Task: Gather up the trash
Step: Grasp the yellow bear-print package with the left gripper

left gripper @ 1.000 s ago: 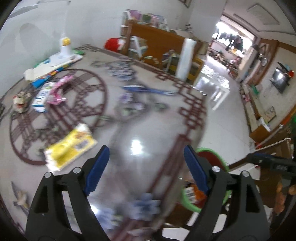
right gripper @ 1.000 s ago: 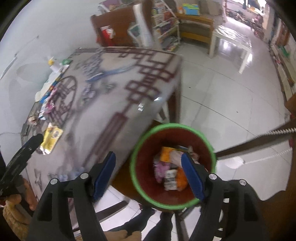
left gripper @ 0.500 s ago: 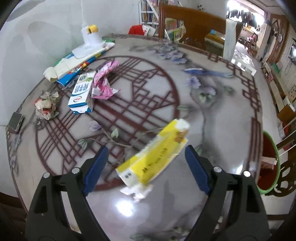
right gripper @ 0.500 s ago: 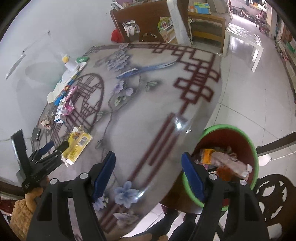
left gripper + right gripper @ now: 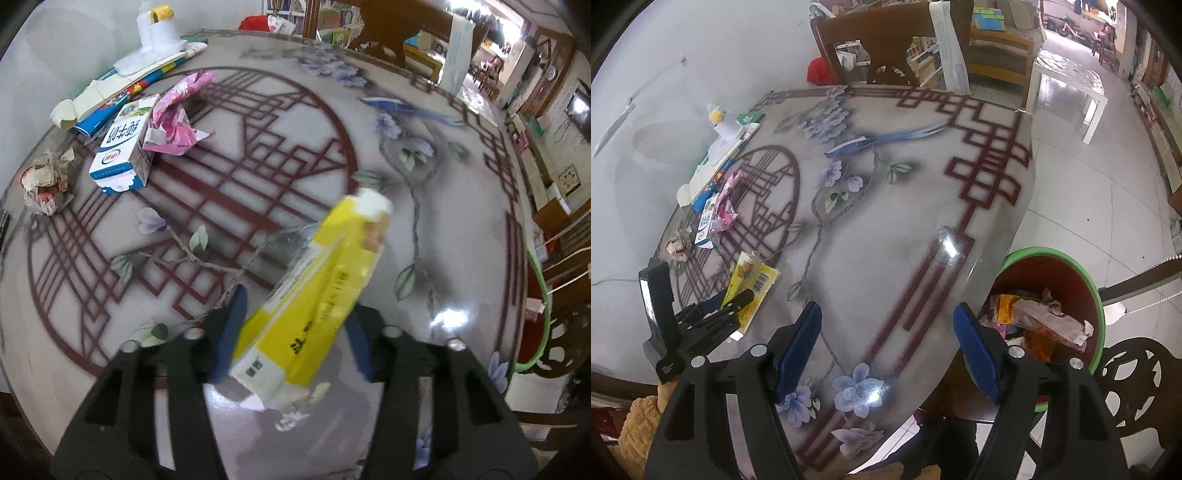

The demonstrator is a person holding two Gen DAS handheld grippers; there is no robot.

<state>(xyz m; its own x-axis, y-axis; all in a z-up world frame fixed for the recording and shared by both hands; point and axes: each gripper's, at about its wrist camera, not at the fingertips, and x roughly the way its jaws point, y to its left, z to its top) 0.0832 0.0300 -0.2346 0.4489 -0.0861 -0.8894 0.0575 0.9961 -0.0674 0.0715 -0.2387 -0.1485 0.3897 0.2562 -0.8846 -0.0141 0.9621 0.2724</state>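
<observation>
My left gripper point(image 5: 291, 332) is shut on a yellow tissue pack point(image 5: 317, 299), which lies between its blue pads and points away across the patterned table point(image 5: 461, 229). In the right wrist view the left gripper point(image 5: 735, 299) holds the same yellow pack point(image 5: 750, 280) at the table's left. My right gripper point(image 5: 886, 332) is open and empty above the table's near edge. The green-rimmed trash bin point(image 5: 1082, 266) with wrappers inside stands on the floor just right of it; its rim shows in the left wrist view point(image 5: 543, 295).
A blue-white milk carton point(image 5: 123, 151), a pink wrapper point(image 5: 177, 118), a crumpled paper ball point(image 5: 44, 181) and a stack of papers with a white bottle point(image 5: 147, 51) lie at the table's far left. Wooden chairs point(image 5: 882, 40) stand behind the table and by the bin.
My left gripper has moved up to the yellow pack and closed on it. My right gripper has swung from above the bin to over the table's edge.
</observation>
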